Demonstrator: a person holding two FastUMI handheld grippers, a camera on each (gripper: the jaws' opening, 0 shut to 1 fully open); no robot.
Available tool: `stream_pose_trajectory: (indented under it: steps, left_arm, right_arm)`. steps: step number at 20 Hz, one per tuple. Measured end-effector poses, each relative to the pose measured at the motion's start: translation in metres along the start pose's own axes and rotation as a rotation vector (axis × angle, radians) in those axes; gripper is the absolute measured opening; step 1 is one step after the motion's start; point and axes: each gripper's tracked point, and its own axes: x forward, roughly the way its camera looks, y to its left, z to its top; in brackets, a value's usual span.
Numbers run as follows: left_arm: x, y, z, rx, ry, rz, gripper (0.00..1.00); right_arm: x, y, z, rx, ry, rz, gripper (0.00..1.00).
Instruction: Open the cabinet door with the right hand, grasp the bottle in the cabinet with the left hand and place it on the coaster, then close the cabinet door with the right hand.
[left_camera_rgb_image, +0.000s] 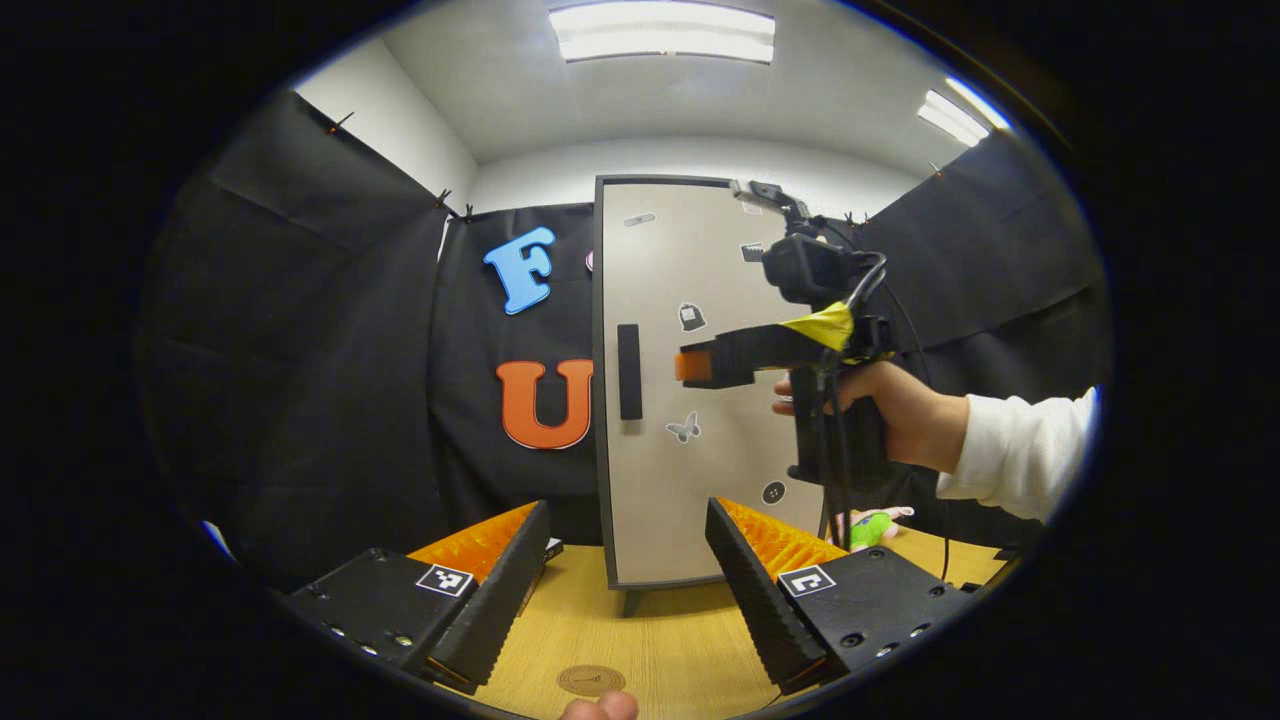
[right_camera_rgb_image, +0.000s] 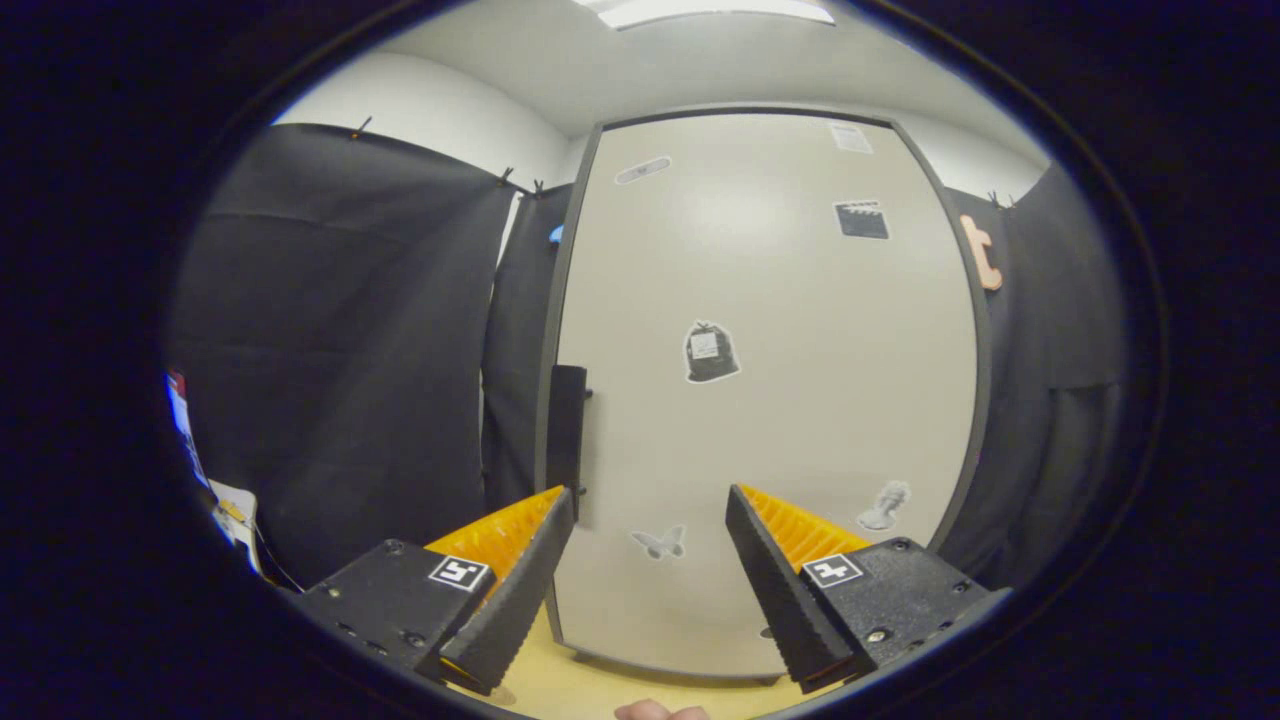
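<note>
Left gripper view: cabinet door (left_camera_rgb_image: 700, 390) is standing upright at 12 o'clock on the counter (left_camera_rgb_image: 640, 640), long axis vertical, face toward camera, shut flat. It is looking pale grey with dark edging, small stickers, and a dark vertical handle (left_camera_rgb_image: 629, 371) near its 9 o'clock edge. Left tongs (left_camera_rgb_image: 627, 565) are sitting spread, gripping nothing. Round coaster (left_camera_rgb_image: 591, 680) is lying at 6 o'clock. Right tongs (left_camera_rgb_image: 692, 366) are pointing at the handle, apart from it, spread in the right gripper view.
</note>
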Motion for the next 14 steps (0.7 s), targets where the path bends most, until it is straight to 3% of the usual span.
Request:
stream_pose_trajectory:
  steps: [9,14]
  left_arm:
    - [-0.005,0.006,-0.004,0.016,-0.006,-0.020,0.95]
    - [-0.005,0.009,-0.005,0.012,-0.008,-0.029,0.95]
  right_arm:
    - [0.070,0.043,-0.011,0.030,0.055,0.033,0.99]
    - [0.083,0.053,-0.018,0.045,0.073,0.032,0.92]
